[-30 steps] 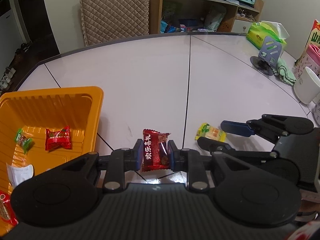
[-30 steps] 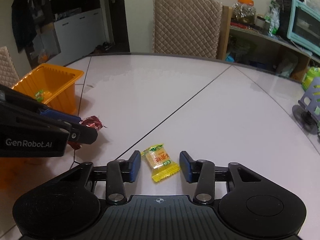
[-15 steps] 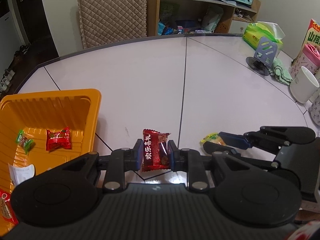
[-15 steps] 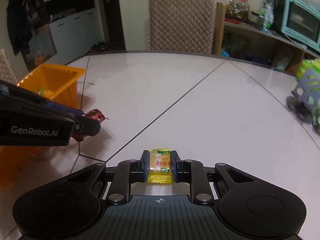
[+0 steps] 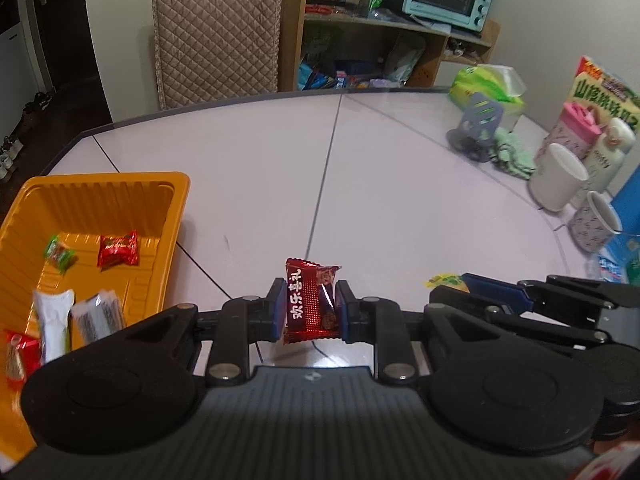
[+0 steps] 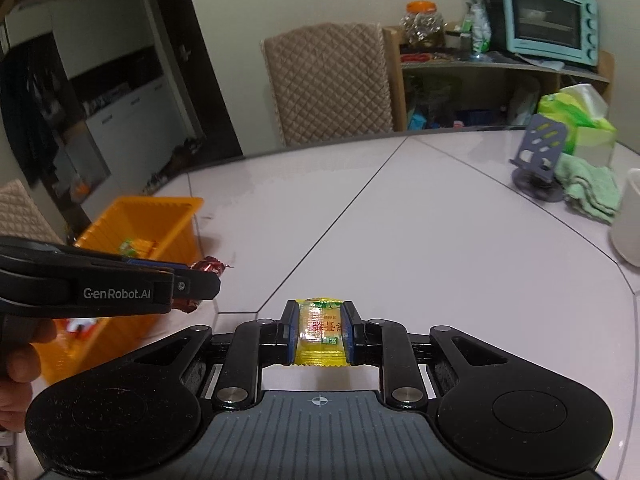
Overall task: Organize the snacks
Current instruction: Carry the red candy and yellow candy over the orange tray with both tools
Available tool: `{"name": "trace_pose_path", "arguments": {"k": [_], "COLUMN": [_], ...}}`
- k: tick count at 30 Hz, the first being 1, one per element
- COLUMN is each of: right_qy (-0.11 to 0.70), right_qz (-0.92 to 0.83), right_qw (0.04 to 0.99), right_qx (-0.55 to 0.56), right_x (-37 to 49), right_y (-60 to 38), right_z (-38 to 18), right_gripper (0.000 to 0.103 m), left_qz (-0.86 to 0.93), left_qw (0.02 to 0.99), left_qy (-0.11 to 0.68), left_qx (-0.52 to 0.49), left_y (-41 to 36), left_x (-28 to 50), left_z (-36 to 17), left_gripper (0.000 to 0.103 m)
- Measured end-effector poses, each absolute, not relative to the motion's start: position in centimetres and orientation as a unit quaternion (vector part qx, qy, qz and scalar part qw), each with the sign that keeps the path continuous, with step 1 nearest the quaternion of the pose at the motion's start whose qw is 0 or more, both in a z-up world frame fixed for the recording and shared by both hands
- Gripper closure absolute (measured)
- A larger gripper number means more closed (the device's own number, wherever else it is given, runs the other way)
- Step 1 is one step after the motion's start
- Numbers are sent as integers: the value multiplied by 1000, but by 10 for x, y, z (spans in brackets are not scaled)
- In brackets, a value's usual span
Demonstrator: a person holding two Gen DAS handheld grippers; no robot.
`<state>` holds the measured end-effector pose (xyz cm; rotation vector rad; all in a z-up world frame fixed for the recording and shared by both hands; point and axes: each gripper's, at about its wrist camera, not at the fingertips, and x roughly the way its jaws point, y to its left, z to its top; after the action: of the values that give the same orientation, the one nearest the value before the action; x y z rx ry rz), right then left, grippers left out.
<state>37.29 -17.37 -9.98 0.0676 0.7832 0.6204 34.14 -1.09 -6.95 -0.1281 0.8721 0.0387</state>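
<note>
My left gripper (image 5: 311,304) is shut on a dark red snack packet (image 5: 310,304) with white characters, held above the white table. My right gripper (image 6: 319,330) is shut on a yellow candy packet (image 6: 320,332), lifted above the table; it also shows at the right of the left wrist view (image 5: 476,286). An orange tray (image 5: 172,188) stands at the left and holds a green candy (image 5: 59,254), a red candy (image 5: 118,249) and white packets (image 5: 54,320). The tray also shows in the right wrist view (image 6: 152,204).
At the table's right edge stand a white cup (image 5: 558,178), a patterned cup (image 5: 596,222), a pink-lidded jar (image 5: 570,130), a grey phone stand (image 5: 478,120), a green cloth (image 5: 512,154) and a tissue pack (image 5: 486,84). A quilted chair (image 5: 218,32) stands behind the table.
My right gripper closed on the yellow candy packet and lifted it off the table. My left gripper kept hold of the red packet and rose too.
</note>
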Motion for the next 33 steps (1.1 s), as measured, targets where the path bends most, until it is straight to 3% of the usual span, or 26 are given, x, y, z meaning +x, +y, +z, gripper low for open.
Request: {"name": "trace_pose_path", "arguments": {"k": [18,33], "right_qy": [357,370], "right_qz": [365,384], "right_qw": [856,841], "right_qx": [78,95], "right_x": [263,223], "right_y": [-194,-103], "right_z": [-38,-26], "right_gripper": [81,81], "left_qz": [62,82], "left_qw": [913,911], "left_qy": [396,394], "left_qx": [-74,-86], "left_y": [-17,85], "left_x": [200,150], "left_z": [-5,-2], "left_gripper": [80,80]}}
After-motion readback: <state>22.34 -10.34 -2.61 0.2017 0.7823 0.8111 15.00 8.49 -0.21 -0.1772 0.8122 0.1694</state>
